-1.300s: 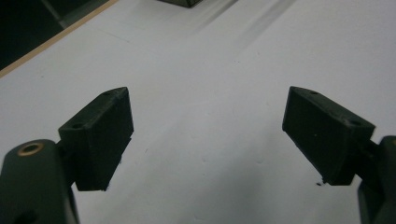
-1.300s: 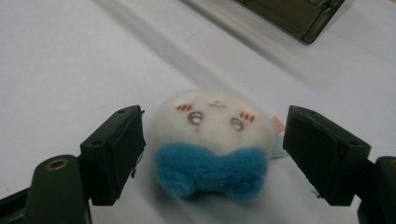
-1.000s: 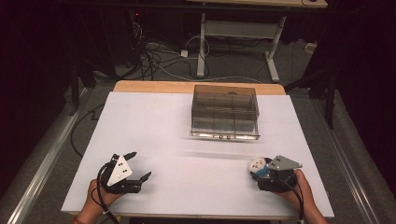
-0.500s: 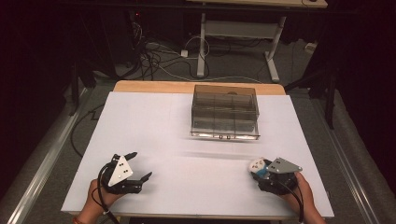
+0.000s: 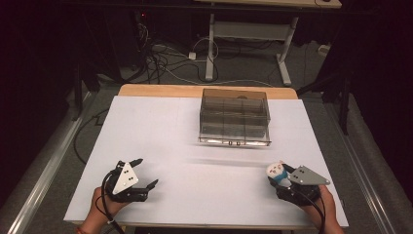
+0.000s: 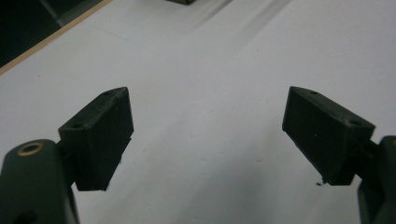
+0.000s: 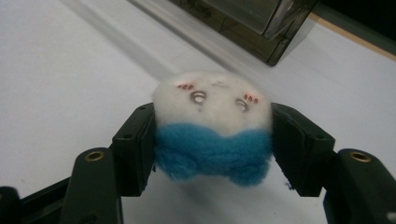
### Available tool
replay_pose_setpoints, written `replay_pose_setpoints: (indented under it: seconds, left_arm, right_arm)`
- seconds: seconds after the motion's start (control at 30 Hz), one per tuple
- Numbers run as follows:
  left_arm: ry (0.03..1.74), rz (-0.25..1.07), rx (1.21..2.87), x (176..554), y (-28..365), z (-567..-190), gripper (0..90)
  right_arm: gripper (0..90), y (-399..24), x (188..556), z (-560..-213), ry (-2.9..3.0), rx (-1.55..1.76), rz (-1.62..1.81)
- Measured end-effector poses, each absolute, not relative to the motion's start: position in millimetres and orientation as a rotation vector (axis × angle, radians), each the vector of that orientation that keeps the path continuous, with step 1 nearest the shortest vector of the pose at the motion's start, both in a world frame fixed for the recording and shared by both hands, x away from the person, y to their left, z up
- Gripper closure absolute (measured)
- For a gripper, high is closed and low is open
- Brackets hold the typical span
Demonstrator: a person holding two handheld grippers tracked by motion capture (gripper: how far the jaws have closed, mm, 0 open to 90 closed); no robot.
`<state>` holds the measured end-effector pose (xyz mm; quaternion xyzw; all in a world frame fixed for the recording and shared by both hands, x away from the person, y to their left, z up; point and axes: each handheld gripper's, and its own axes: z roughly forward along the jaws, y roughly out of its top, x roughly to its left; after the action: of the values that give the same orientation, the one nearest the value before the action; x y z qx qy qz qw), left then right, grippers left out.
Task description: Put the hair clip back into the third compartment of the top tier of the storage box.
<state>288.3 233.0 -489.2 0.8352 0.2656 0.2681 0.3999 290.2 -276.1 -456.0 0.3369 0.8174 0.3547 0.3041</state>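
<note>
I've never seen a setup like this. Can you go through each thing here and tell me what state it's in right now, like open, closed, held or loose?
left gripper: open, jaws wide apart, nothing between them, low over the table.
right gripper: shut on the plush toy, one jaw on each side.
plush toy: held, white top with a little face, blue below.
clear drawer box: standing on the table, drawers look closed.
white table: bare around the grippers.
</note>
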Motion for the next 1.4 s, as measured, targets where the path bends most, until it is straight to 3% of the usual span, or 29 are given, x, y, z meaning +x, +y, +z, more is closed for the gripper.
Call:
replay_pose_setpoints:
  seconds: [1.4]
  left_arm:
    - [0.683, 0.696, 2.088, 287, 239, -486, 15.9]
  right_arm:
    - [37.1, -289, 282, -412, 1.969, 0.854, 1.018]
